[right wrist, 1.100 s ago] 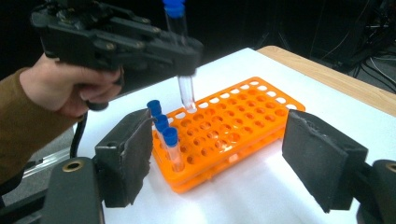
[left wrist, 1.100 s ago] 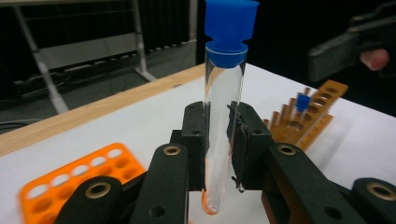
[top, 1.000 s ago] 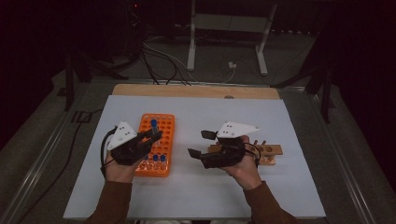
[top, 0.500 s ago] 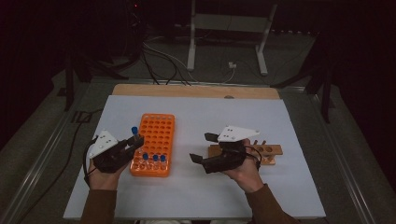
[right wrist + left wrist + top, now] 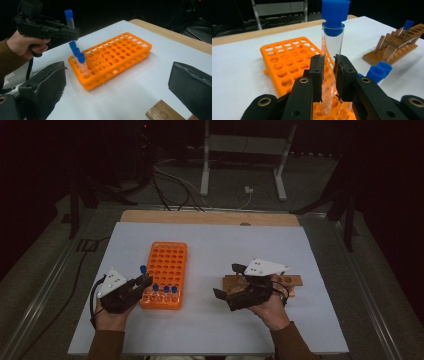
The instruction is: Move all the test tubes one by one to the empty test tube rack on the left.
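Note:
My left gripper (image 5: 142, 281) (image 5: 329, 65) is shut on a clear tube with a blue cap (image 5: 143, 269) (image 5: 332, 47). The tube stands upright, its lower end just above the near left corner of the orange rack (image 5: 167, 262) (image 5: 284, 58). Three blue-capped tubes (image 5: 165, 290) (image 5: 77, 53) stand in the rack's near row. My right gripper (image 5: 229, 281) (image 5: 120, 87) is open with nothing between its jaws, beside the wooden rack (image 5: 287, 281) (image 5: 397, 46). In the right gripper view, the left gripper (image 5: 73, 33) holds its tube (image 5: 69, 18) over the rack's (image 5: 120, 53) end.
A white sheet (image 5: 215, 245) covers the table, with a bare wooden strip (image 5: 210, 217) at the far edge. The wooden rack holds one blue-capped tube (image 5: 407, 25). Cables and a metal stand (image 5: 240, 170) lie on the floor beyond the table.
My left gripper has drawn back to the left and toward the person, from above the rack's middle to its near left corner, with the tube in it. The right gripper has barely shifted.

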Demonstrator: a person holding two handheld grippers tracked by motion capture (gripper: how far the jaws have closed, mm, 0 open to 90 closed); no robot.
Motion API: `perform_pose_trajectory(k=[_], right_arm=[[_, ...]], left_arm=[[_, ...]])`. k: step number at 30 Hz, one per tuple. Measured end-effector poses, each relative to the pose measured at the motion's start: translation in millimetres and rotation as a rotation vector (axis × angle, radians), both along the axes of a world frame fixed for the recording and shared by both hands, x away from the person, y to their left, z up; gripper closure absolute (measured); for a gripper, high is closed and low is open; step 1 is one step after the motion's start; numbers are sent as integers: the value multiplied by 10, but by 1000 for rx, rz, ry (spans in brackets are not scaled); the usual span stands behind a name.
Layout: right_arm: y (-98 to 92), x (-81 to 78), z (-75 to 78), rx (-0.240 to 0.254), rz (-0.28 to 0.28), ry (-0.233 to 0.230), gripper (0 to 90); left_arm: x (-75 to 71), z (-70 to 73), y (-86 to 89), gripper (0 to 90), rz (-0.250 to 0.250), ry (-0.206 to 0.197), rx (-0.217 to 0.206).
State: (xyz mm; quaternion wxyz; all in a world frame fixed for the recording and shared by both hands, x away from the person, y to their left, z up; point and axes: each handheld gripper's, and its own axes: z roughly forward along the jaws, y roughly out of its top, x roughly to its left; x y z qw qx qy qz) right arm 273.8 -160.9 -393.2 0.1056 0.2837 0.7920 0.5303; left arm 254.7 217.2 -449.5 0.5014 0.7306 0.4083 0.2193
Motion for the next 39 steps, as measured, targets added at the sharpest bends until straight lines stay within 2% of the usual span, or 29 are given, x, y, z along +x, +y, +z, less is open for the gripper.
perform_pose_trajectory(k=[7,14,19,31,39], right_arm=[[-68,-8,-44,0,-9,2,17],[-67,-14,-55,1,-7,5,17],[-77,-18,-66,5,-4,7,17],[-106,-27,-92,12,2,12,18],[-92,-31,-100,12,9,11,18]], left_arm=[[-30,-106,-30,773,-7,21,15],[-43,-156,-10,773,2,25,24],[-53,-210,-23,773,-8,27,18],[-80,-348,-72,772,-32,88,114],[-76,-366,-110,776,-34,100,164]])
